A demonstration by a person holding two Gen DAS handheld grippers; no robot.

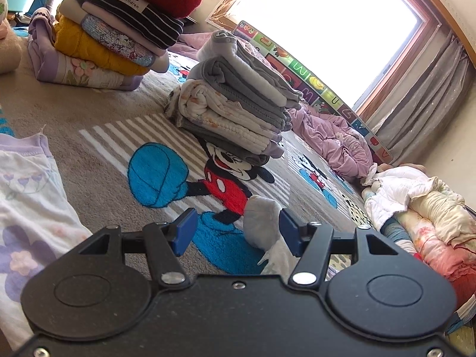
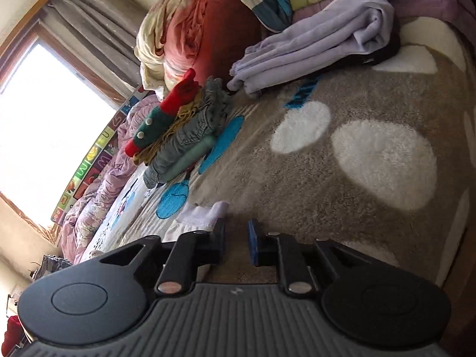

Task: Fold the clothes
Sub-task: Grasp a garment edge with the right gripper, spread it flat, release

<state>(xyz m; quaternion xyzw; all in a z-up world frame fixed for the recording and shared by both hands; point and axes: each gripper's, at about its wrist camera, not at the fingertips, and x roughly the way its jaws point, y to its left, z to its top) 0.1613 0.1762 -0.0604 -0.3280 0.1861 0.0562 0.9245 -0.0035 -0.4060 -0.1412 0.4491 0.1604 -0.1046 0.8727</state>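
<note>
My left gripper sits low over the cartoon rug, fingers apart, with a pale grey bit of cloth between them against the right pad; I cannot tell if it is pinched. My right gripper is released over bare carpet, a white garment just beside its left finger. Folded stacks stand beyond.

Floral garment cut off at left edge; window overexposed
</note>
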